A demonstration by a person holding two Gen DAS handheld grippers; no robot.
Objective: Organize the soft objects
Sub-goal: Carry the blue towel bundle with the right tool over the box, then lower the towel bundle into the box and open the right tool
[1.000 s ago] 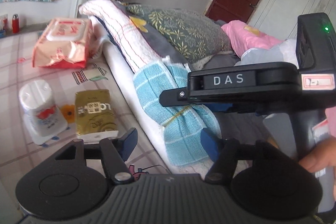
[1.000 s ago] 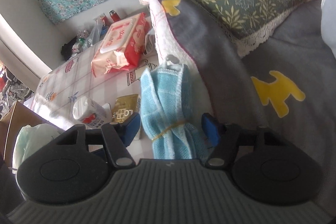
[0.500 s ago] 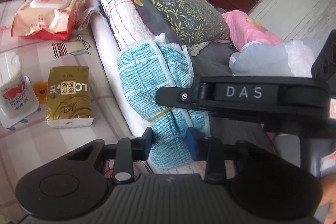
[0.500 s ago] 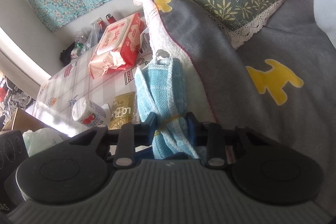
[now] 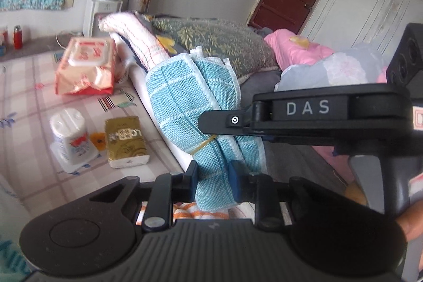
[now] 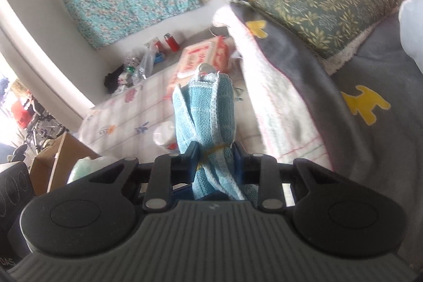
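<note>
Pointing away up the bed edge, blue towel bundle (image 5: 195,107).

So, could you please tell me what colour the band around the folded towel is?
Yellow: a thin band cinching the blue checked towel, clearest in the left wrist view.

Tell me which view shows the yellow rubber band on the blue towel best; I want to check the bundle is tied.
The left wrist view: the rubber band runs in plain sight across the blue towel, cinching its folds. In the right wrist view the band is only a blurred short strip between the right hand-held gripper's pads.
</note>
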